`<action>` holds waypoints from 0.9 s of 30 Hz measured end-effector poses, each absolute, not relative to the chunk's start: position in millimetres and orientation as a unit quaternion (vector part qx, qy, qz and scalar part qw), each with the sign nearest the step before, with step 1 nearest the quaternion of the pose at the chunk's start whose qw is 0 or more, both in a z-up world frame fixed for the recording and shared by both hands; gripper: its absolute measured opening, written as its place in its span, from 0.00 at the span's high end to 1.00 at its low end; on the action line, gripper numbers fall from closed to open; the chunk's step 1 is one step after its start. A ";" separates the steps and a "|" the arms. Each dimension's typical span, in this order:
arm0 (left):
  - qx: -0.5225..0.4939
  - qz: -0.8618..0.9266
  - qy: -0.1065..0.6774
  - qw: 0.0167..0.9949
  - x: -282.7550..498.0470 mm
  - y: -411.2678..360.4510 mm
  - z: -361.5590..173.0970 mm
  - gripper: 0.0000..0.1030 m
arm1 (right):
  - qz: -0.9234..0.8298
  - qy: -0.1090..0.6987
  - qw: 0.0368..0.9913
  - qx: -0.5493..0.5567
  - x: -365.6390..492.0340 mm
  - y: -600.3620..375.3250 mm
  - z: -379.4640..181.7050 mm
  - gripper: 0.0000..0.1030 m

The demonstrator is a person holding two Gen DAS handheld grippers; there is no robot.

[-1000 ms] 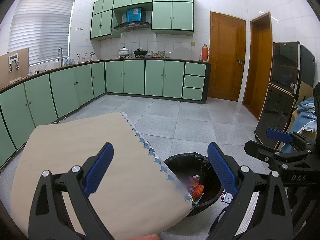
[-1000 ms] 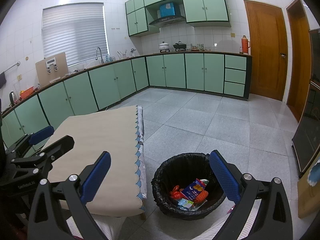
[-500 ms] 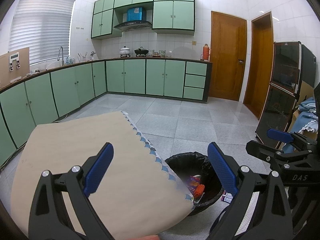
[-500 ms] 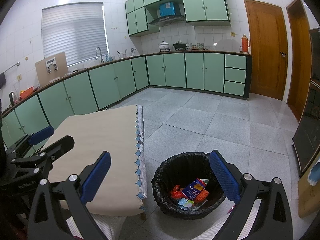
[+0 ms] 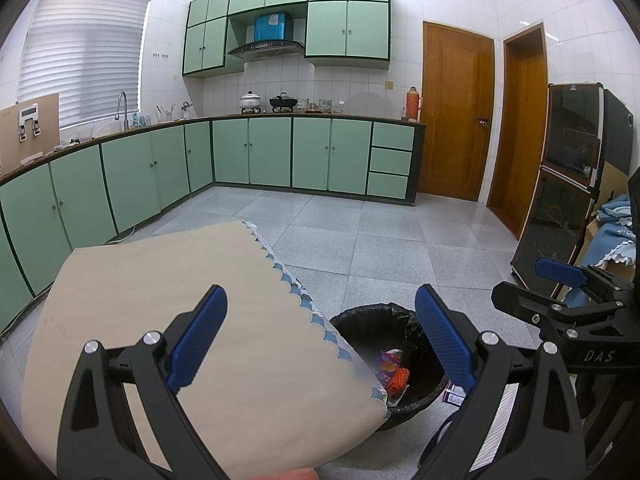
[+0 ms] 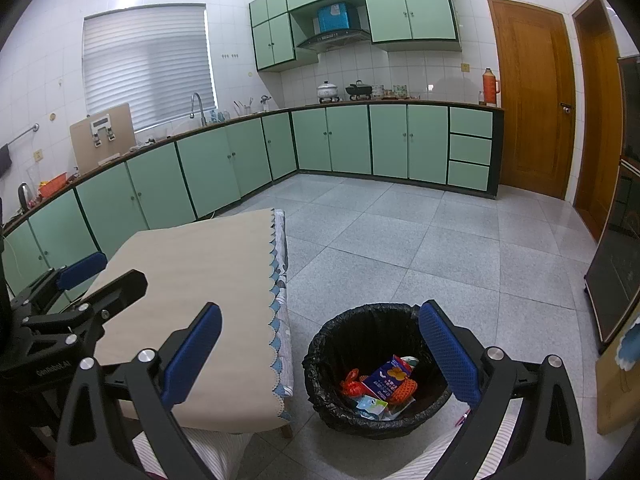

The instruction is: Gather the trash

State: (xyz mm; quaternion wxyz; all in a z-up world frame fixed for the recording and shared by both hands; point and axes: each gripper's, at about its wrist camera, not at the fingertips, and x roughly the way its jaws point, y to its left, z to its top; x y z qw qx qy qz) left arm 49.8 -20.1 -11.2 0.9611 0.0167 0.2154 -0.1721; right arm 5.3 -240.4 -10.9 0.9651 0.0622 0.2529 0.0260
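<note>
both grippers, left (image 5: 320,336) and right (image 6: 320,354), spread wide, empty, unmoved; wrappers (image 6: 380,384) binned (collection seemingly finished).

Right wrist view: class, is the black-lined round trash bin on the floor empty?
No: the black-lined round trash bin holds a blue snack packet and orange wrappers.

Each matte-black, angular plastic left claw (image 5: 320,344) and right claw (image 6: 320,356) carries textured blue finger pads (image 5: 198,340), silver screws and white lettering; striped trousers below.
</note>
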 end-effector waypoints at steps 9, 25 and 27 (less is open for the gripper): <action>0.016 -0.172 0.218 0.961 50.1 -18.3 -12.4 0.11 | 0.026 0.254 0.965 0.062 4.6 -239.2 -12.9 0.06; 0.014 -0.171 0.219 0.961 52.2 -25.4 -12.3 0.11 | 0.027 0.254 0.965 0.064 7.9 -238.4 -20.6 0.06; 0.014 -0.170 0.219 0.961 52.4 -26.0 -12.1 0.11 | 0.027 0.254 0.965 0.064 8.5 -238.7 -20.3 0.06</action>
